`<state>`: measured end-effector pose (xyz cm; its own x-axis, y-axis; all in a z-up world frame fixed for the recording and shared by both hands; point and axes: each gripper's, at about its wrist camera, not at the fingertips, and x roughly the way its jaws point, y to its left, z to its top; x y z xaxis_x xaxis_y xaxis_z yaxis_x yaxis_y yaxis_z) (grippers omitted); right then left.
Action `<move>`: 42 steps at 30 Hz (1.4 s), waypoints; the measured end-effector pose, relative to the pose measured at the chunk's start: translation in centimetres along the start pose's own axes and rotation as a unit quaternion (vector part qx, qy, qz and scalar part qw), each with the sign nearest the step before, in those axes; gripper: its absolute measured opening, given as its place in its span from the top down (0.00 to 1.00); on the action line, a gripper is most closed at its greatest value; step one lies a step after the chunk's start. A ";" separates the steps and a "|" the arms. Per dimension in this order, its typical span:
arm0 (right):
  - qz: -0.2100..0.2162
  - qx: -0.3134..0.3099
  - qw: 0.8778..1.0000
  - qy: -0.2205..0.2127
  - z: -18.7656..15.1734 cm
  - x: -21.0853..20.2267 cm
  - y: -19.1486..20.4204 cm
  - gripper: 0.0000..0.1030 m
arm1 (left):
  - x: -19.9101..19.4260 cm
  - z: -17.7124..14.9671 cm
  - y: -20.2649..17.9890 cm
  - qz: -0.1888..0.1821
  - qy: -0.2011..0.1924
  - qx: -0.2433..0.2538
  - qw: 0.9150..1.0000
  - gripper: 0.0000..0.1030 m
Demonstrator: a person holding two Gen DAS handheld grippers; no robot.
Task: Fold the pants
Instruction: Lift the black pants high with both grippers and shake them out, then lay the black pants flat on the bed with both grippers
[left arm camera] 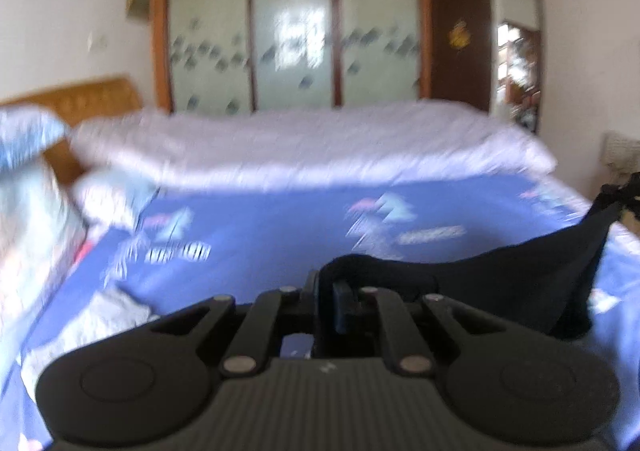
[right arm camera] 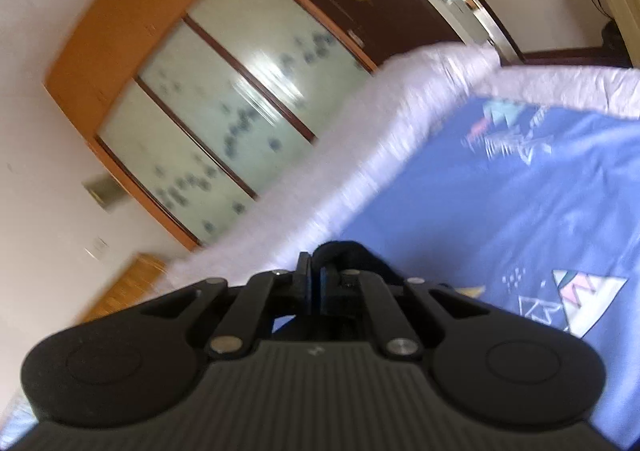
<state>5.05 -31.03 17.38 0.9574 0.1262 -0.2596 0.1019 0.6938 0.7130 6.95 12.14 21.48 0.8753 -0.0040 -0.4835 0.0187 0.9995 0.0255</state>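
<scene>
Black pants (left arm camera: 520,275) pinched in left claw (left arm camera: 328,291), right claw (right arm camera: 316,279)

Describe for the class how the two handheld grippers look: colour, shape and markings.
Both the left gripper and right gripper are matte black, with ribbed bodies, a round disc each side, silver pivot pins on the linkage bars, and a tiny white mark at centre.

The left gripper (left arm camera: 325,293) is clamped on a bunched edge of the black pants (left arm camera: 500,271), which stretch off to the right above the blue patterned bedsheet (left arm camera: 260,227), with a white quilt (left arm camera: 304,143) and the glass-doored wardrobe (left arm camera: 292,23) behind.
</scene>
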 end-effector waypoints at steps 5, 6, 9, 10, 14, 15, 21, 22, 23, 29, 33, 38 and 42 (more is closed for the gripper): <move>-0.017 -0.098 0.992 0.074 -1.8 9.5 3.3 0.65 | 11.8 -2.1 1.9 0.123 0.062 -0.058 0.989 0.68; -0.031 -0.096 0.991 0.084 -2.0 10.7 2.9 0.59 | 14.0 -2.6 2.6 0.144 0.089 -0.076 0.983 0.70; -0.028 -0.067 0.994 0.086 -1.7 9.4 -0.2 0.60 | 15.9 -5.5 5.4 0.125 0.136 -0.140 0.973 0.72; -0.030 -0.072 0.993 0.085 -1.9 8.2 -1.3 0.60 | 15.9 -6.6 5.7 0.118 0.142 -0.143 0.972 0.71; -0.091 -0.109 0.987 0.076 -4.3 1.8 -6.8 0.48 | 14.5 -11.1 7.0 0.102 0.168 -0.171 0.965 0.52; -0.099 -0.099 0.987 0.081 -4.9 0.7 -7.8 0.46 | 14.3 -11.2 7.0 0.084 0.178 -0.194 0.961 0.51; -0.122 -0.033 0.983 0.131 -9.2 -1.0 -11.2 0.36 | 13.8 -14.2 6.5 -0.045 0.214 -0.310 0.925 0.41; -0.132 -0.021 0.981 0.141 -9.9 -0.2 -11.4 0.36 | 14.2 -14.5 6.1 -0.048 0.216 -0.313 0.924 0.46; -0.144 -0.011 0.978 0.152 -10.5 0.8 -11.6 0.42 | 14.6 -14.6 5.6 -0.047 0.216 -0.307 0.926 0.58; -0.205 -0.098 0.970 0.086 -5.7 3.9 -9.5 0.90 | 15.1 -13.1 3.3 0.001 0.188 -0.237 0.953 0.89; -0.269 -0.174 0.947 0.015 1.4 7.7 -7.6 0.73 | 14.6 -12.9 2.9 0.025 0.186 -0.227 0.956 0.85; -0.182 -0.058 0.979 0.074 0.2 4.4 -8.6 0.51 | 11.5 -13.1 2.7 0.012 0.177 -0.202 0.963 0.75; -0.045 -0.115 0.965 0.233 -8.8 1.6 -5.3 0.62 | 8.7 -13.9 2.5 -0.024 0.191 -0.186 0.964 0.63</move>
<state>3.69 -28.22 7.47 0.7175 0.3263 -0.6154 0.0646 0.8485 0.5252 7.91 15.08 5.12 0.6344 -0.1104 -0.7650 -0.1810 0.9410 -0.2859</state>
